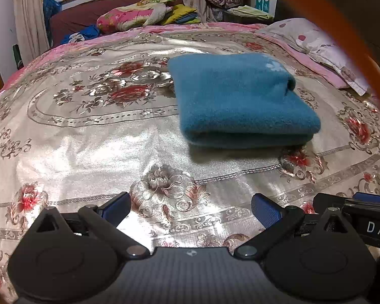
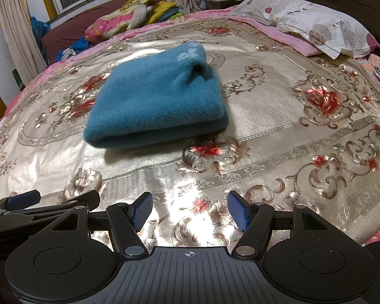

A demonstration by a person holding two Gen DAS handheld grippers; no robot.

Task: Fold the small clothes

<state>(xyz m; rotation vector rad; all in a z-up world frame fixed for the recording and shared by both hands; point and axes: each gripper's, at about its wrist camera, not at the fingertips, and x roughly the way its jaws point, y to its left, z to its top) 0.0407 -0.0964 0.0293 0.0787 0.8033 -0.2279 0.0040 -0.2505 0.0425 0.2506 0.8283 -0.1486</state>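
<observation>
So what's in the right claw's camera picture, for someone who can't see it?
A folded blue fleece garment lies on a shiny flowered bedspread. The right claw hangs open and empty in front of it, with a pillow far behind.

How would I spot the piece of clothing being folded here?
Look at the big bed with the shiny floral bedspread. In its middle lies a folded blue fleece garment, alone, beyond both open grippers. It is the only plain teal thing there, with a small white flower print.

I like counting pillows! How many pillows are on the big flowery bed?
1 that shows: the spotted pillow at the bed's far right corner, beyond the blue folded cloth. Others may hide outside the pictures.
</observation>
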